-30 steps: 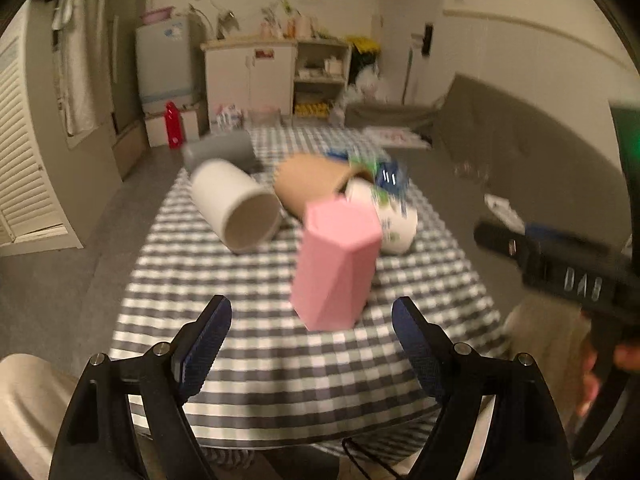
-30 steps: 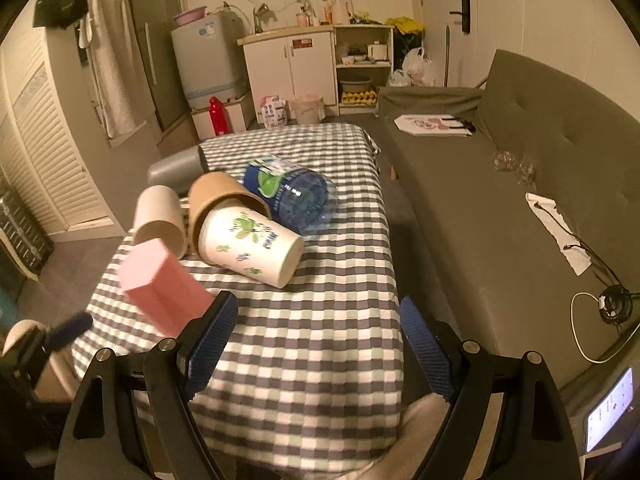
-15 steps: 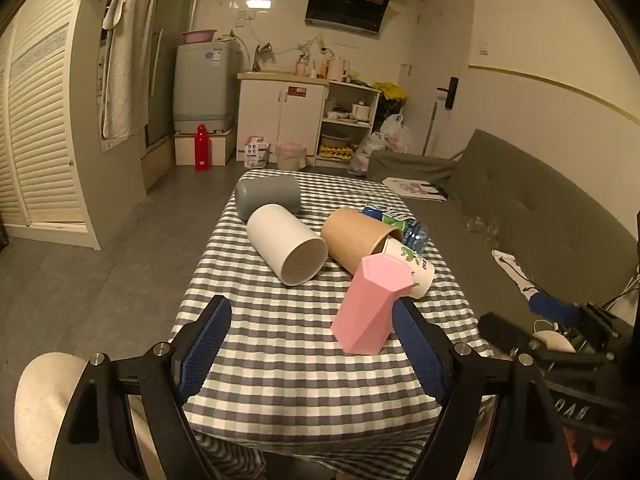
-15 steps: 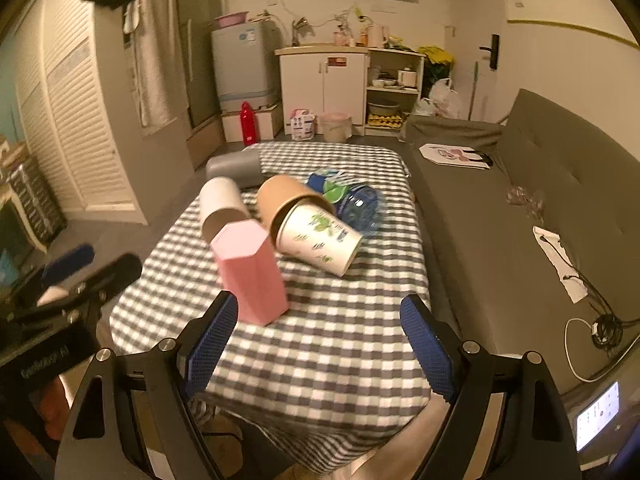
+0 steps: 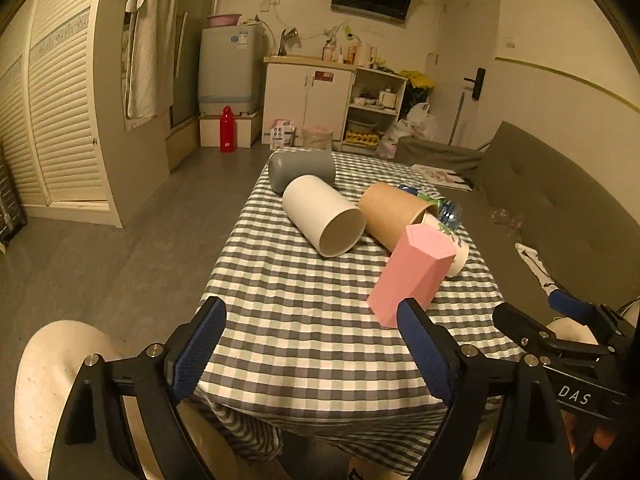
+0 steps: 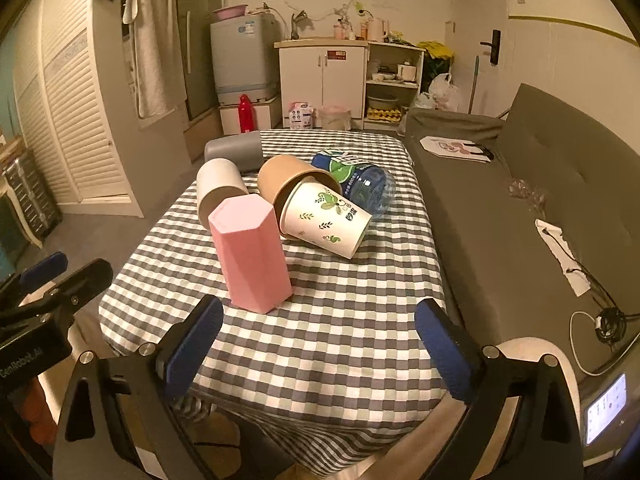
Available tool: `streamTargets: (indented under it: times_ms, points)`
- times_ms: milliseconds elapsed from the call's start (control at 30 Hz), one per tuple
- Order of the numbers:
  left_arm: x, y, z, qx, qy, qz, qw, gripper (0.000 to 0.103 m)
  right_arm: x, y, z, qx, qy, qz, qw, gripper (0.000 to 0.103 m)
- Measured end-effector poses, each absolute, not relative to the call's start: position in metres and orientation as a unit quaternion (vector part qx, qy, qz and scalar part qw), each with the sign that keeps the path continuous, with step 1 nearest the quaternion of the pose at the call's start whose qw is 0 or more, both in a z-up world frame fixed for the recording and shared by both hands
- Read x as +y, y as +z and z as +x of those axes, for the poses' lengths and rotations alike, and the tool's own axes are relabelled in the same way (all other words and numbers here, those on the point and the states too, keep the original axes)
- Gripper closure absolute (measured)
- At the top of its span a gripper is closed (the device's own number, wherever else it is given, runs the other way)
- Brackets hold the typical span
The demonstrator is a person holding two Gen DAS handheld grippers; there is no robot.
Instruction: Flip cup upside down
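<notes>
Standing mouth-down on the checked tablecloth [image 6: 340, 320]: pink cup [image 6: 252, 252]. Showing the leafy paper cup [image 6: 324, 220] whole only from the right. Left gripper [image 5: 310, 344] and right gripper [image 6: 320, 344] both wide apart, empty.

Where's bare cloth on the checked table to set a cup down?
Free: the near strip of the grey-and-white checked tablecloth, between the pink hexagonal cup and the near edge, and the far end behind the blue plastic bottle. Crowded: the middle, where the white cylindrical cup, brown paper cup, leaf-printed paper cup and grey cylindrical cup lie clustered.
</notes>
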State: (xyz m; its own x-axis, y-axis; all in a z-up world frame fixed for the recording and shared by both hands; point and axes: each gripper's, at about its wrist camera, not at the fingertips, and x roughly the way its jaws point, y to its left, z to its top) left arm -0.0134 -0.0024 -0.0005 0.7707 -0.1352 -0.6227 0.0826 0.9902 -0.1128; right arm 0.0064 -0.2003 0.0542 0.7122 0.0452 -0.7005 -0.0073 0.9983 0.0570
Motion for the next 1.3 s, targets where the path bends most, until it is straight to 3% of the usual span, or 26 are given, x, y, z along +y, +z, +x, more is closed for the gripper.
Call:
streamTargets:
  times_ms: [333, 1300]
  points:
    - [-0.019, -0.005, -0.016, 0.334, -0.055, 0.0, 0.941, 0.008, -0.208, 0.049, 0.011, 0.386, 0.003, 0.037, 0.922, 0.0]
    - [-0.016, -0.003, -0.019, 0.334, -0.055, -0.004, 0.941, 0.008, -0.206, 0.048, 0.01, 0.391, 0.0, 0.031, 0.92, 0.0]
